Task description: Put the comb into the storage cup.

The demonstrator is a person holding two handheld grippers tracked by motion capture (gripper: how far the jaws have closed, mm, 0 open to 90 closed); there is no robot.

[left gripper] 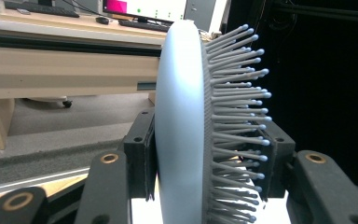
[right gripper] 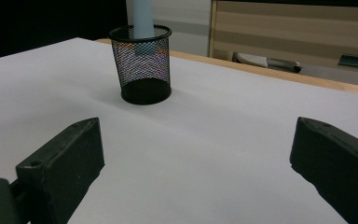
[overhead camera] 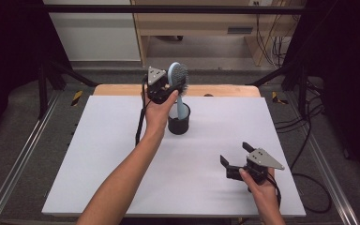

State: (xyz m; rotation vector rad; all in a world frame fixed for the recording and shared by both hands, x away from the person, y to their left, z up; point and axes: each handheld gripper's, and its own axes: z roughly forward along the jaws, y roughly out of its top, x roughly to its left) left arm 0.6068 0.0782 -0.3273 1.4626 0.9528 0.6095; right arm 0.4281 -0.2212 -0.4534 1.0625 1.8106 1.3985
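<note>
One pale blue oval hairbrush (overhead camera: 178,77) (ball-tipped bristles) clamped in left gripper (overhead camera: 161,86), handle inside round black wire-mesh cup (overhead camera: 178,120), right gripper (overhead camera: 236,161) jaws wide, white table (overhead camera: 98,154).

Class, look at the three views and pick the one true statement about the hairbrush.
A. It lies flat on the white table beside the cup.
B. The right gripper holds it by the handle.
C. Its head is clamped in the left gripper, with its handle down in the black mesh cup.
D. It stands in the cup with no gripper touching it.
C: the left gripper is closed on the hairbrush head, bristles against one side, and the handle reaches down into the black mesh cup; the right gripper is open and holds nothing.
</note>
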